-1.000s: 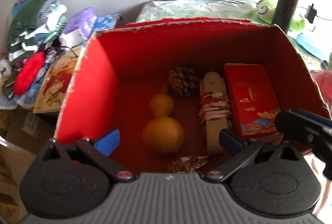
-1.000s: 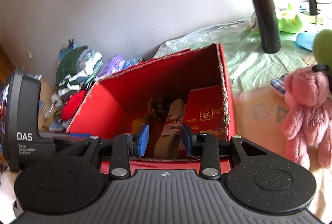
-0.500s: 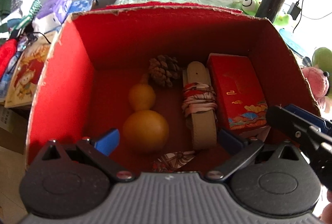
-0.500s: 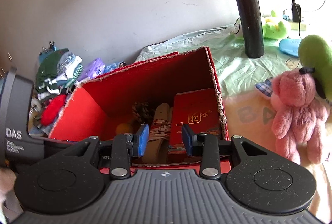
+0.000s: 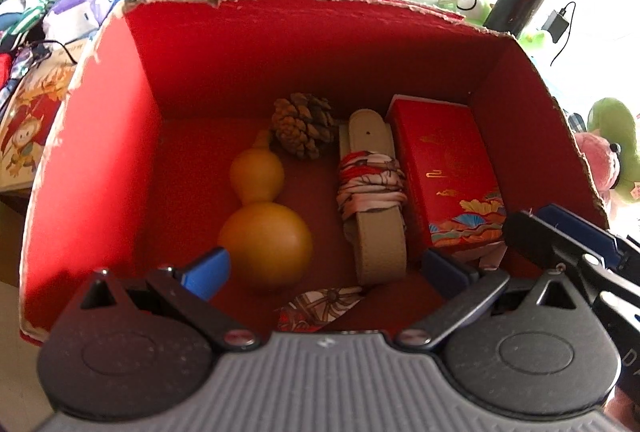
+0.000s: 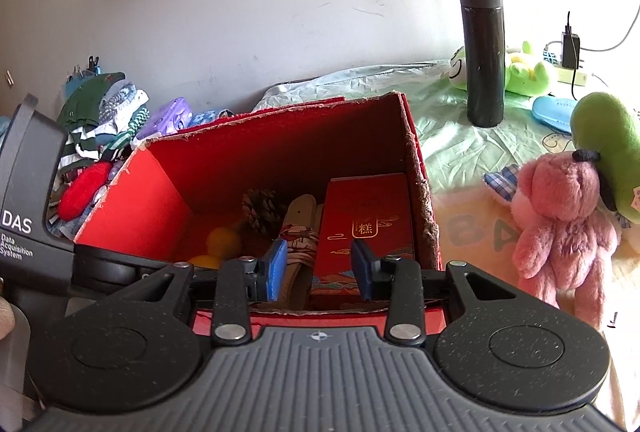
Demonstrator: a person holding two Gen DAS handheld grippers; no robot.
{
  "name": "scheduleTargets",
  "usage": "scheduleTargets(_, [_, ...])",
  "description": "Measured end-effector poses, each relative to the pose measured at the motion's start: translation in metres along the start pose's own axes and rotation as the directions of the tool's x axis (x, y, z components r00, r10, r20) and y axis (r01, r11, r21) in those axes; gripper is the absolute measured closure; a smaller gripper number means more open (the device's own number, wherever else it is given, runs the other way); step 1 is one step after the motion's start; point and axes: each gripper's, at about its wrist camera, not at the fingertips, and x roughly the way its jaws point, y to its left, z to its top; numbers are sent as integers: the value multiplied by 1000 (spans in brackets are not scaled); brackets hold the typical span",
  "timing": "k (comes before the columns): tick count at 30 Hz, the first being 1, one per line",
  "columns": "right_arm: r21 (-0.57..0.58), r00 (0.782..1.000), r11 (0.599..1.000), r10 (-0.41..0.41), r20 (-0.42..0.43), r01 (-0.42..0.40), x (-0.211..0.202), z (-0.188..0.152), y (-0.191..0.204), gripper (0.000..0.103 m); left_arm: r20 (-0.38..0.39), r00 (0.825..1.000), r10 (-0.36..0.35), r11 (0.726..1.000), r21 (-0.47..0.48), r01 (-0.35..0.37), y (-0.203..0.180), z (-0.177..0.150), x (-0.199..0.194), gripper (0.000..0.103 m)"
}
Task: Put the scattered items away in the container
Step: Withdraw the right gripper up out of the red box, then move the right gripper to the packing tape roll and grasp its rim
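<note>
A red open box holds a yellow gourd, a pine cone, a beige strap wrapped in patterned cloth and a red gift carton. My left gripper is open and empty, hovering over the box's near edge. My right gripper is open and empty above the box's near rim; its fingers show at the right of the left wrist view.
A pink plush bear and a green plush lie right of the box. A black flask, a frog plush and a charger stand behind. Clothes are piled at the left. A picture book lies left of the box.
Both grippers have moved closer over the box and tilted down, so its contents fill more of each view. Nothing in the box has moved.
</note>
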Motion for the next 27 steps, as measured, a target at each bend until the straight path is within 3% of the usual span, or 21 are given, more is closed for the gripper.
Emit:
scheduleTargets(5, [-4,1000,1000,-10,2,10,-1,-1,1,65,13,1000,13,1000,4,-13,-1,1,-1,1])
scheduleTargets(10, [13,1000,1000,-8,-6,8,-5,-1,1,65,82,994,79,996,36,-82,-5,-2,-19,3])
scheduleTargets(14, [83,998,994,70,-9,-69,-14,2,-3,65,144,986,84,996,22,-88,5,-7,-43,3])
scheduleTargets(17, [63,991,989,136,-1,-135,-22,-2,4,67,176,981,87,996,-7,-87,23,-17,-61,4])
scheduleTargets(23, [-62,952,950,305,-7,-305,-33,-12,33,78,319,945,70,998,-17,-68,47,-51,-116,4])
scheduleTargets(27, [-62,907,906,413,-85,-419,-23,-18,48,81,343,933,107,994,-54,-94,61,-74,-127,4])
